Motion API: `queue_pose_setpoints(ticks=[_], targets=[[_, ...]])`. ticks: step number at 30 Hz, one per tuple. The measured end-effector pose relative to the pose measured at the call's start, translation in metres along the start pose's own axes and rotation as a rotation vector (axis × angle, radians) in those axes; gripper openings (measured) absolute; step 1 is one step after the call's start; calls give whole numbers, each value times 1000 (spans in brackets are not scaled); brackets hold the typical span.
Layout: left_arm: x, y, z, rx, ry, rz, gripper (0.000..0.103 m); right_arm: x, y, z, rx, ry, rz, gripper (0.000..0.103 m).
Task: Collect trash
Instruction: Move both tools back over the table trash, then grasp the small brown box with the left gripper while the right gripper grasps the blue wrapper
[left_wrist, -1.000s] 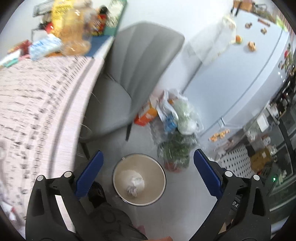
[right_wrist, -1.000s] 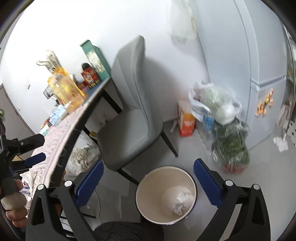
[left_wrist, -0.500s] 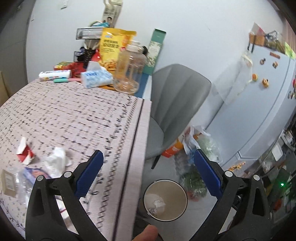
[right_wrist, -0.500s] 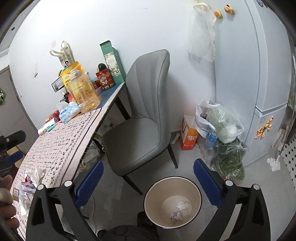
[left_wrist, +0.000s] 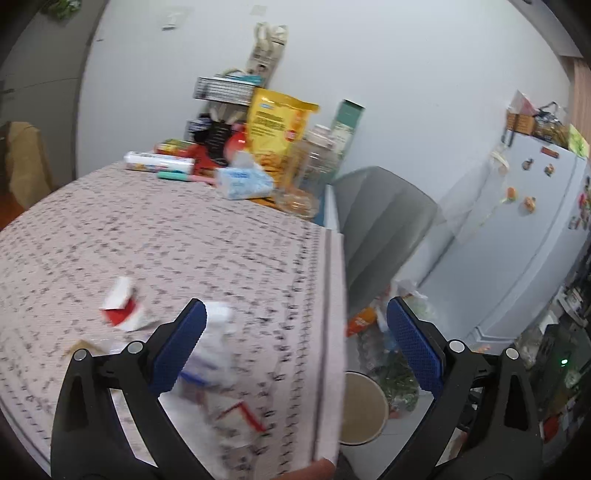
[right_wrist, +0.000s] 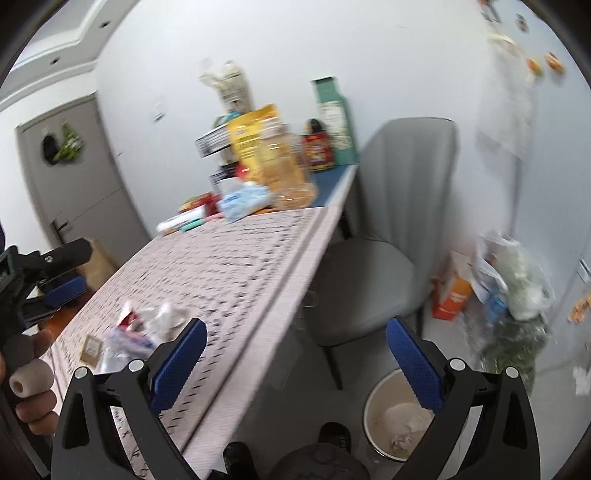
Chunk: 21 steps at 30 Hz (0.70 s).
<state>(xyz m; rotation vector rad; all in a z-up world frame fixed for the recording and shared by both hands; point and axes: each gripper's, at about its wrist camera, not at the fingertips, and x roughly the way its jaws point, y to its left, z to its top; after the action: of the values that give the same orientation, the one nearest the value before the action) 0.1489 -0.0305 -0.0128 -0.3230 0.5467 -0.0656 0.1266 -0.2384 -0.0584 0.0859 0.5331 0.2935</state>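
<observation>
Both tools are spread wide and hold nothing: the left tool (left_wrist: 295, 343) hangs over the near edge of the table (left_wrist: 221, 251), the right tool (right_wrist: 295, 358) over that same edge with the floor beyond it. The trash lies in a loose cluster on the table's near end: a crumpled white tissue (right_wrist: 166, 315), a torn red-and-white wrapper (left_wrist: 123, 312), a clear plastic bag with printing (left_wrist: 218, 376) and a small tan card (right_wrist: 90, 346), all blurred by motion. The bin (right_wrist: 397, 417) stands on the floor just off the table's near corner, with a white wad already inside. All of this should be very light and soft; the tissue will crush to nothing, so a pinch across its bulk ought to serve. The plastic bag is likely slick and floppy, best taken at a bunched fold rather than a flat face. The wrapper looks stiffer; its raised torn edge is the natural hold. The flat card may resist lifting off the cloth.
</observation>
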Motion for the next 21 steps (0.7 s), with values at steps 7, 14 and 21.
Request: queue_pose_setpoints(ticks=[7, 14, 21], targets=[[-27, 48, -10, -63, -24, 7, 96, 8, 52, -1, -95, 36, 106, 96], [-44, 90, -24, -118, -14, 49, 85, 14, 95, -7, -181, 80, 199, 91], [-52, 123, -39, -166, 2, 105, 83, 27, 125, -13, -248, 140, 256, 82]])
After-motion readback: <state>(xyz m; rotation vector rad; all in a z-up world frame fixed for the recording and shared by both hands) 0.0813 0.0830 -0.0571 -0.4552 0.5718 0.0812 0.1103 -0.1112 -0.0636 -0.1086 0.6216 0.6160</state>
